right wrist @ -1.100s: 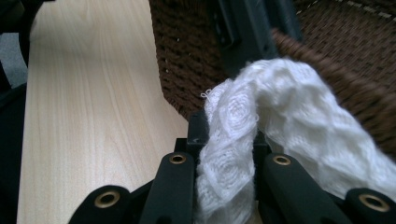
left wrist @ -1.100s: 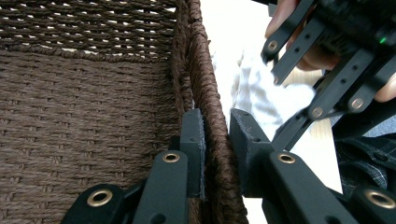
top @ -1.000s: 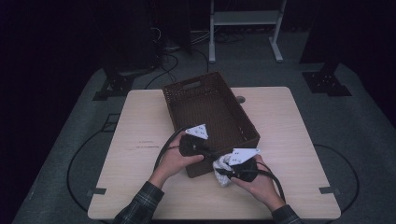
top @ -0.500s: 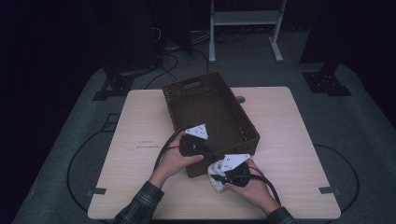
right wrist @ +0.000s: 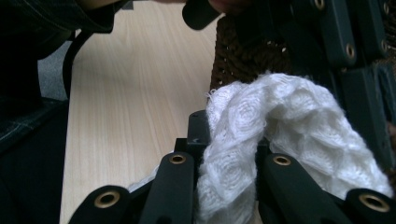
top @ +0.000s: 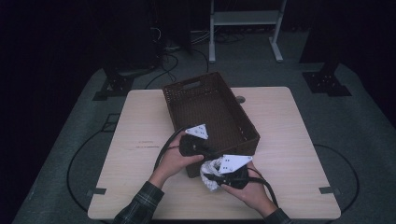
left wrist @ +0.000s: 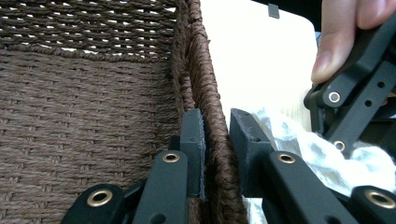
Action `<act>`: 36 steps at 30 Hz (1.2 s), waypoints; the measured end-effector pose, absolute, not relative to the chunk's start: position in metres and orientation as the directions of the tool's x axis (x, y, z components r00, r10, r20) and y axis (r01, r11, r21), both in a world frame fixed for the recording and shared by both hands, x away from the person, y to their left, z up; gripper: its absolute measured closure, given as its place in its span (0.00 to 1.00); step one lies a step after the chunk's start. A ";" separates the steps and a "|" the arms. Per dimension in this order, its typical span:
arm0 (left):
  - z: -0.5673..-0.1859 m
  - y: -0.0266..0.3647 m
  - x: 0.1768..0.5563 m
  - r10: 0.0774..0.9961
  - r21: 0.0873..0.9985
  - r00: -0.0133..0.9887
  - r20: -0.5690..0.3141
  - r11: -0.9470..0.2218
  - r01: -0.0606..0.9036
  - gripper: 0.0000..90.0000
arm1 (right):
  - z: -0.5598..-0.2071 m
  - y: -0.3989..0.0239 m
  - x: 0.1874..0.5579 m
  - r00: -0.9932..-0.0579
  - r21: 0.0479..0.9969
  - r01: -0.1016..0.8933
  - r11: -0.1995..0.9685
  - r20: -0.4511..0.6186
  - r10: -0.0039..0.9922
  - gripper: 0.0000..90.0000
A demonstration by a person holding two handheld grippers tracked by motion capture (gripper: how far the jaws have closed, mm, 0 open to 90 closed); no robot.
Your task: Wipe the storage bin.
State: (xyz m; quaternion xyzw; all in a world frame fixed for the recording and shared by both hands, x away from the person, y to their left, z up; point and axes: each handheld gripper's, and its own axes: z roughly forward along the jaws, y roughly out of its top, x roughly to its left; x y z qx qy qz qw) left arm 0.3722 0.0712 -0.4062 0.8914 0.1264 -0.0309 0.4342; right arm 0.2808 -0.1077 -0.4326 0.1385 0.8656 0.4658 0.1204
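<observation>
A brown woven basket (top: 210, 109) stands in the middle of the light wooden table (top: 289, 116). My left gripper (top: 206, 153) is shut on the basket's near wall; in the left gripper view its jaws (left wrist: 215, 128) clamp the woven rim (left wrist: 198, 60) from inside and outside. Just outside that wall, my right gripper (top: 217, 177) is shut on a white knitted cloth (top: 208, 171). The right gripper view shows the cloth (right wrist: 285, 121) bunched between its jaws (right wrist: 229, 135), close to the basket's side (right wrist: 243, 56). The cloth (left wrist: 303, 144) also lies beside the left jaws.
The basket's inside (left wrist: 84, 102) looks bare where I can see it. Open tabletop (right wrist: 135, 93) lies to the left of the basket and to its right. A metal stand (top: 243, 18) and cables (top: 173, 56) are on the floor behind the table.
My right gripper has carried the white cloth a little to the left, nearer the basket's near wall and the left gripper. The left gripper has stayed on the basket.
</observation>
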 end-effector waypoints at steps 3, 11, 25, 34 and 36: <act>-0.406 0.071 0.372 0.199 0.766 0.966 -0.165 -0.592 0.252 0.84 | -0.433 -0.106 0.282 -0.932 0.841 0.125 0.527 -0.083 0.354 0.87; -0.406 0.071 0.372 0.198 0.766 0.966 -0.163 -0.591 0.251 0.84 | -0.434 -0.097 0.285 -0.929 0.845 0.122 0.520 -0.086 0.359 0.87; -0.406 0.071 0.372 0.199 0.766 0.967 -0.162 -0.593 0.250 0.84 | -0.436 -0.079 0.284 -0.940 0.855 0.088 0.512 -0.099 0.325 0.88; -0.406 0.071 0.372 0.201 0.763 0.967 -0.157 -0.597 0.248 0.84 | -0.453 -0.074 0.290 -0.946 0.824 0.118 0.555 -0.076 0.314 0.88; -0.406 0.071 0.372 0.200 0.764 0.967 -0.158 -0.596 0.248 0.84 | -0.459 -0.073 0.292 -0.949 0.813 0.119 0.570 -0.077 0.307 0.88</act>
